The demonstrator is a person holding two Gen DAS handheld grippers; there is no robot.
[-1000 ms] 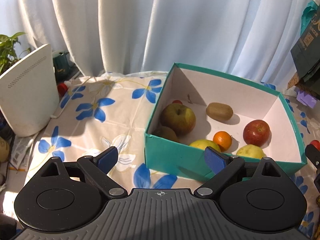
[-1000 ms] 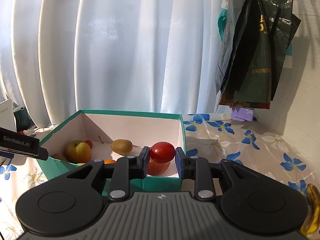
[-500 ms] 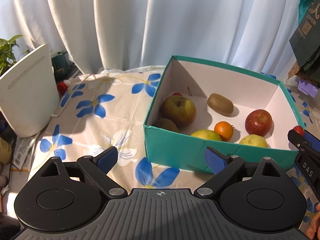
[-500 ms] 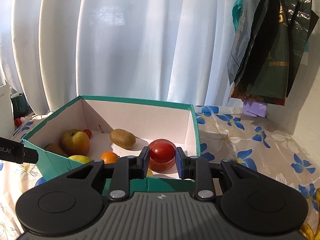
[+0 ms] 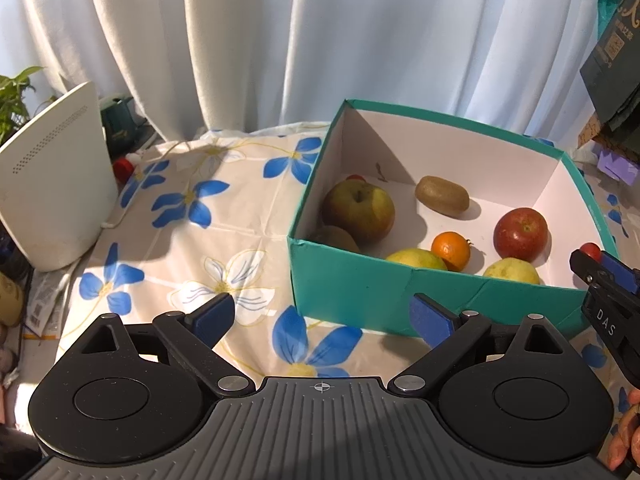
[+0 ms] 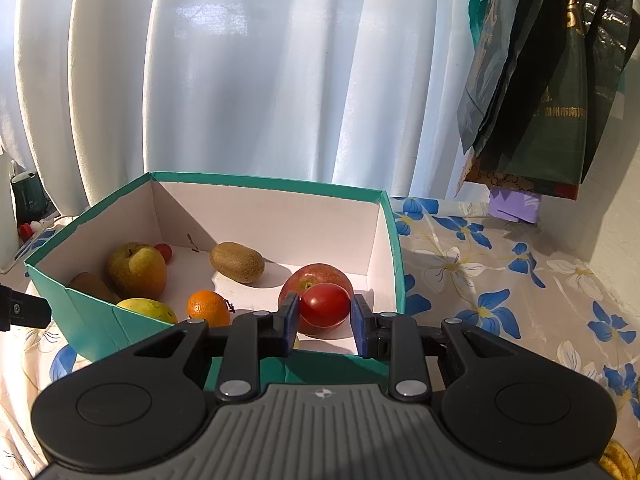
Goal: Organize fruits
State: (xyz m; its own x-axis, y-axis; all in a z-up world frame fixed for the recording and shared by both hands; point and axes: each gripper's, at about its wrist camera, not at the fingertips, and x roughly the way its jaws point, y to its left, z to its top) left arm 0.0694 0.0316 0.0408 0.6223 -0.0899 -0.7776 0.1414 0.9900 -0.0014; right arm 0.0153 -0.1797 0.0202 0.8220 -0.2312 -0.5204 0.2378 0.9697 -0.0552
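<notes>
The right gripper (image 6: pixel 324 314), jaws clamped on a tomato (image 6: pixel 324 305), hung over the box (image 6: pixel 256 180) rim, floor at 12 o'clock; the left gripper (image 5: pixel 322 312) gaped empty.

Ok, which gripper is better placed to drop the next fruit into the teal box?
Right. The right gripper is shut on a cherry tomato at the teal box rim; the left gripper is open, empty, outside the box.

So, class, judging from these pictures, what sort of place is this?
Probably a room in a home, by a window: white curtains with daylight behind, a flowered tablecloth, and a potted plant beside a white device.
</notes>
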